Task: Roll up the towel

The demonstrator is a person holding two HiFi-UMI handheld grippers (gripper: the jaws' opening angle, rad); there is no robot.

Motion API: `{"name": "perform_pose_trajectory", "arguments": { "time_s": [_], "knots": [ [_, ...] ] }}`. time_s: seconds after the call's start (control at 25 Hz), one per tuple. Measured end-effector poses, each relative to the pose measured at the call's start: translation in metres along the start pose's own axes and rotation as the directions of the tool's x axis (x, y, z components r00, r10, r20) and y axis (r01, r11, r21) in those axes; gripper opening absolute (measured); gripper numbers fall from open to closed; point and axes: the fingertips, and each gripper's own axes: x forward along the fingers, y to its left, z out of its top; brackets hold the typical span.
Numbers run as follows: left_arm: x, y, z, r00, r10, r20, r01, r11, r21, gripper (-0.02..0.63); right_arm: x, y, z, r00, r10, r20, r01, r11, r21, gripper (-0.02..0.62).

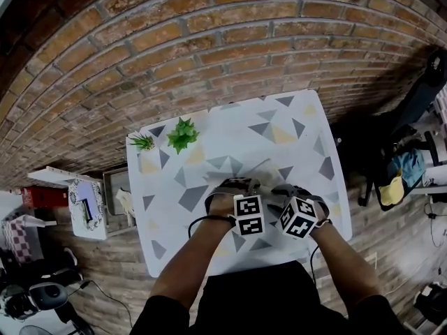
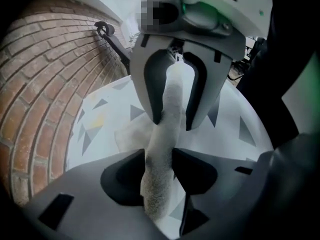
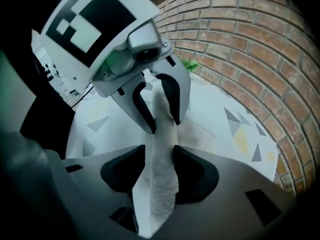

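In the lower middle of the head view, my left gripper and right gripper sit side by side over the triangle-patterned table. Each has its jaws pinched onto the white towel, a bunched strip running between them just above the tabletop. The only print I can see is black-and-white square markers on the cubes.

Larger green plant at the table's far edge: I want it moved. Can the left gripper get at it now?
Probably not yet. The bare table leaves the way to the plant free, but the left gripper is clamped on the towel and must let go first.
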Motion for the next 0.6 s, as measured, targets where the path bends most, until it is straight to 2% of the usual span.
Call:
{"name": "perform_pose_trajectory", "arguments": {
  "time_s": [0.12,0.16,0.24,0.4,0.52,0.6],
  "knots": [
    [-0.003,0.009,0.000,1.000,-0.008,0.019,0.009,0.999,-0.038,0.181,0.008,-0.006,-0.008,0.998,-0.039,-0.051,0.037,0.998,-0.054,0.195],
    [-0.005,0.012,0.000,1.000,0.001,0.020,0.000,0.999,-0.036,0.181,0.010,-0.009,-0.009,0.997,-0.047,-0.062,0.043,0.997,-0.061,0.173],
    [-0.009,0.014,0.001,0.999,0.028,0.017,-0.028,1.000,-0.004,0.183,0.012,-0.016,-0.010,0.998,-0.030,-0.061,0.028,0.999,-0.029,0.133],
    [-0.006,0.010,0.000,0.998,0.056,0.001,-0.056,0.997,0.056,0.192,0.009,-0.032,-0.008,1.000,0.018,-0.021,-0.016,0.996,0.083,0.130],
    [0.001,0.017,-0.002,0.998,0.064,-0.009,-0.064,0.997,0.048,0.198,0.007,-0.044,-0.008,1.000,0.011,-0.009,-0.010,0.993,0.119,0.144],
    [0.005,0.023,-0.001,0.998,0.061,-0.014,-0.060,0.997,0.045,0.198,0.004,-0.052,-0.007,1.000,-0.020,-0.002,0.021,0.992,0.124,0.176]
  ]
}}
